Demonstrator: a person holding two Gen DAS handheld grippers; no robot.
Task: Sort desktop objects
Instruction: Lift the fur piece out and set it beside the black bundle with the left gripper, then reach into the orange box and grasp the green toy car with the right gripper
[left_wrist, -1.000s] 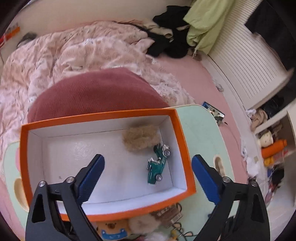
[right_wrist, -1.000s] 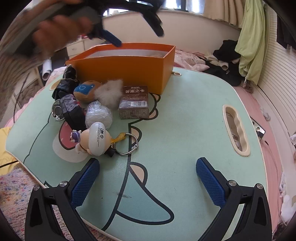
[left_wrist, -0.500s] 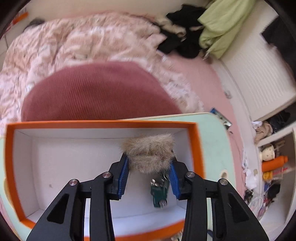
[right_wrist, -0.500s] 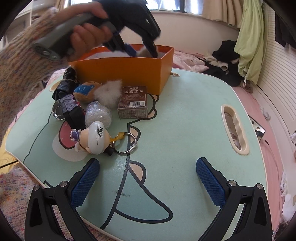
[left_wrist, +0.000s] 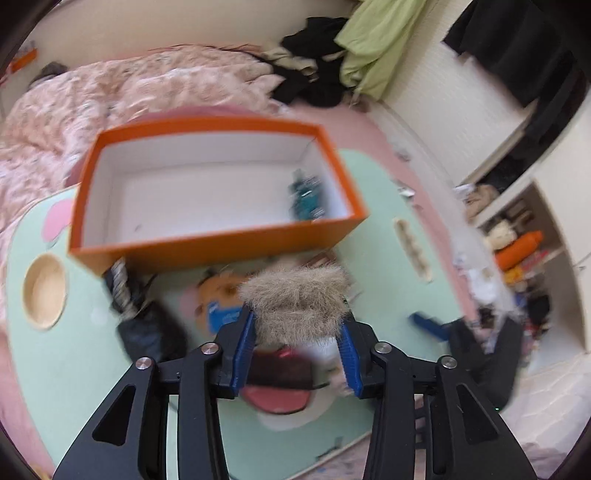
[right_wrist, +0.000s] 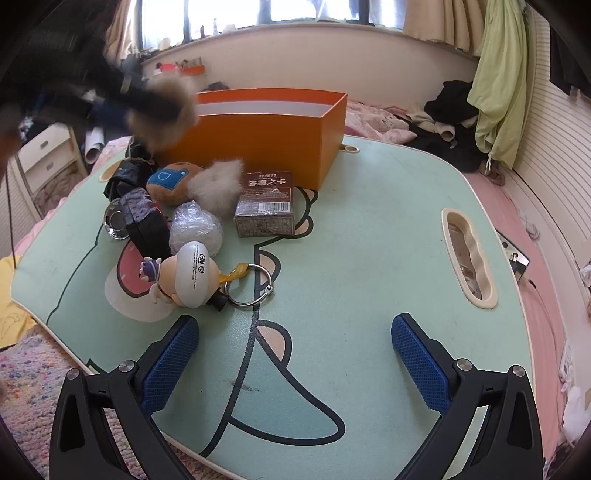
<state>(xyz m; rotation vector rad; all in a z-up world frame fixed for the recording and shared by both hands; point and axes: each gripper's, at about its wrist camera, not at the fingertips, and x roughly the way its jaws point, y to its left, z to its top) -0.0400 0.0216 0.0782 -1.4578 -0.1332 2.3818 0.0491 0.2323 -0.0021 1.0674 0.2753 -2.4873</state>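
Left gripper (left_wrist: 297, 350) clamps tan fur pompom (left_wrist: 295, 302) over the toy pile, in front of the orange box (left_wrist: 207, 243); jaws easing open slightly, pads on the fur.

Right gripper (right_wrist: 291, 354) jaws wide apart, nothing between, low over mint table (right_wrist: 369, 229). Green toy car (left_wrist: 306, 199) in box's right end. On the table by the box: second pompom (right_wrist: 216, 184), brown card box (right_wrist: 266, 208), keychain figure (right_wrist: 184, 275).

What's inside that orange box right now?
The orange box holds one green toy car near its right end; the rest of its white floor looks bare. The near wall hides a strip of floor.
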